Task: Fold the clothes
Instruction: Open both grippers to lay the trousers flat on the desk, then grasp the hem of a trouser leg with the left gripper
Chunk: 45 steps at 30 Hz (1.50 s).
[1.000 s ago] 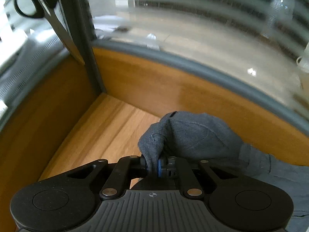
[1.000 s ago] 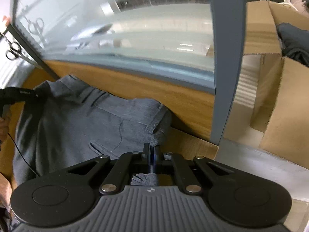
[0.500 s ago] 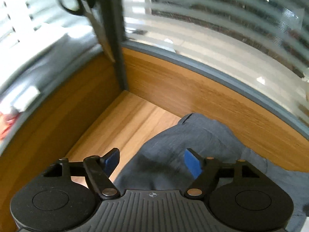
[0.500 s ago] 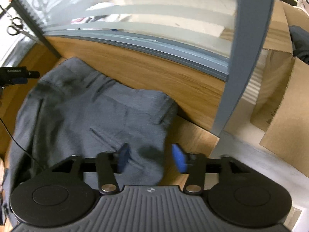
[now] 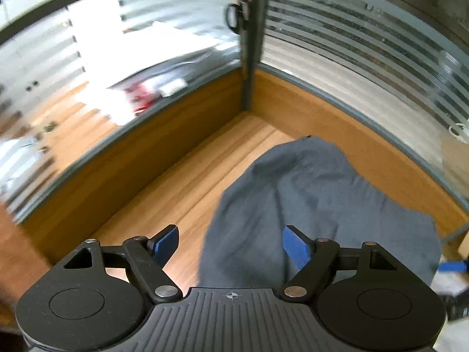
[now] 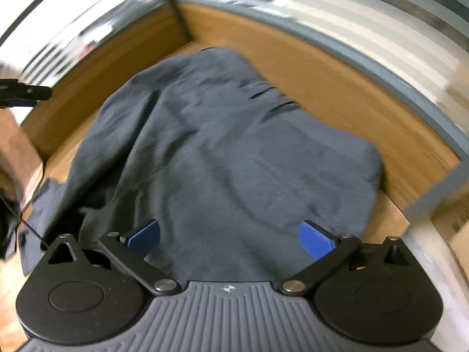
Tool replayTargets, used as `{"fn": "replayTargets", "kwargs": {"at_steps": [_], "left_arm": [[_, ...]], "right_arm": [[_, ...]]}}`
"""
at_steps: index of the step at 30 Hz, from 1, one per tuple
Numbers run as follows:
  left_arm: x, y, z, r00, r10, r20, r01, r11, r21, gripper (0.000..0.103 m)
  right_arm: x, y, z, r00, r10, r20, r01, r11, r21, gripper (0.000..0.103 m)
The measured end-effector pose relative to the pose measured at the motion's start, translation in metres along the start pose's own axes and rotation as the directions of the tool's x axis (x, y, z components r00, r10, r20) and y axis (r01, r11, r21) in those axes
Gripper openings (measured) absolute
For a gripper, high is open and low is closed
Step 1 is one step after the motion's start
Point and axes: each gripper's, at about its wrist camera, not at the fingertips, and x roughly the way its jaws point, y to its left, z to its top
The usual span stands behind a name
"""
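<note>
A pair of grey trousers lies spread on the wooden desk, its waist end toward the corner of the partition. In the left wrist view the same grey trousers fill the right half of the desk. My left gripper hangs open above the cloth's left edge, blue pads apart, holding nothing. My right gripper is open too, raised above the middle of the garment with nothing between its fingers. Both views are blurred by motion.
A wooden wall with striped glass above bounds the desk on two sides and meets at a grey post. Scissors hang on that post. A cardboard box stands at the far right. The other gripper's black tip shows at left.
Both grippers let go of the trousers' waist corners, opened wide and pulled back and up. The cloth now lies flat on the desk.
</note>
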Motion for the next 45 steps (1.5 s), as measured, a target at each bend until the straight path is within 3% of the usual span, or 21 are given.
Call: {"fn": "replayTargets", "kwargs": {"at_steps": [10, 17, 24, 29, 35, 40, 45], "left_arm": [[-0.086, 0.069, -0.093, 0.997, 0.076, -0.008, -0.076, 0.992, -0.099, 0.086], [-0.12, 0.12, -0.172, 0.992, 0.12, -0.05, -0.128, 0.971, -0.201, 0.087], [-0.126, 0.147, -0.25, 0.989, 0.138, -0.053, -0.147, 0.953, -0.263, 0.087], [-0.109, 0.163, -0.284, 0.99, 0.122, -0.068, -0.138, 0.932, -0.335, 0.087], [-0.079, 0.176, -0.31, 0.988, 0.092, -0.128, -0.138, 0.9, -0.414, 0.068], [-0.064, 0.179, -0.324, 0.986, 0.039, -0.16, -0.119, 0.84, -0.529, 0.043], [-0.054, 0.186, -0.329, 0.981, 0.066, -0.182, -0.164, 0.784, -0.598, 0.039]], "right_arm": [[-0.007, 0.056, 0.0, 1.0, 0.025, 0.011, -0.024, 0.991, -0.128, 0.102], [0.001, 0.095, -0.011, 1.0, 0.01, -0.004, -0.011, 0.979, -0.205, 0.102], [0.03, 0.123, -0.026, 0.997, -0.055, -0.052, 0.041, 0.967, -0.251, 0.102], [0.047, 0.14, -0.025, 0.995, -0.063, -0.079, 0.042, 0.969, -0.242, 0.102], [0.074, 0.149, -0.01, 0.988, -0.119, -0.097, 0.092, 0.964, -0.25, 0.102], [0.097, 0.152, -0.006, 0.979, -0.16, -0.126, 0.121, 0.954, -0.276, 0.102], [0.107, 0.153, -0.008, 0.976, -0.168, -0.138, 0.126, 0.955, -0.269, 0.102]]}}
